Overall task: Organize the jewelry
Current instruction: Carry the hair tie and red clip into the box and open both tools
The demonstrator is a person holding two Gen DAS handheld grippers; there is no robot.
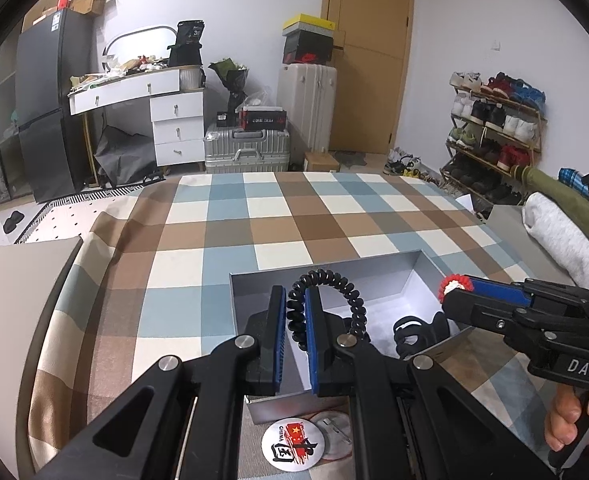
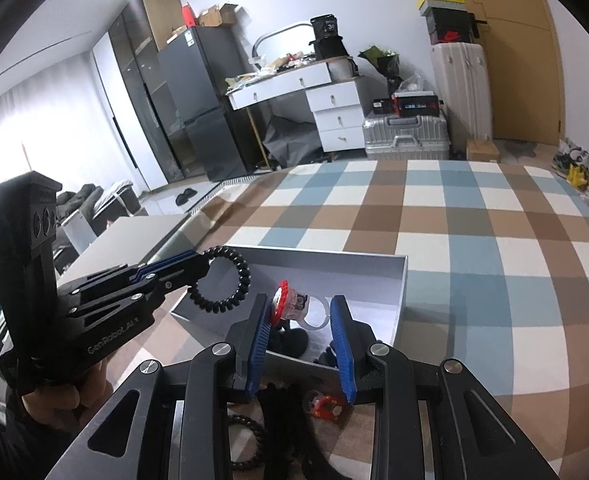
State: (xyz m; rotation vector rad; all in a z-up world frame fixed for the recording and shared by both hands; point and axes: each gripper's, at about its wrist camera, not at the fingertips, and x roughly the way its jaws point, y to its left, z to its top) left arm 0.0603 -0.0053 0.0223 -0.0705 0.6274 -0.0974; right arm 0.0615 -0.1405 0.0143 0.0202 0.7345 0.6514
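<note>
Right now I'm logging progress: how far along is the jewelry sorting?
Done: some black pieces lie in the grey box. In hand: left gripper holds a black spiral bracelet; right gripper holds a red-topped ring. Left: the badges and red trinket outside the box.

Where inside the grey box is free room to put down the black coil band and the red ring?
The far half of the grey box shows bare floor, up to its back wall. The near corner is crowded with dark items. The left gripper holds the coil band; the right gripper holds the red ring.
</note>
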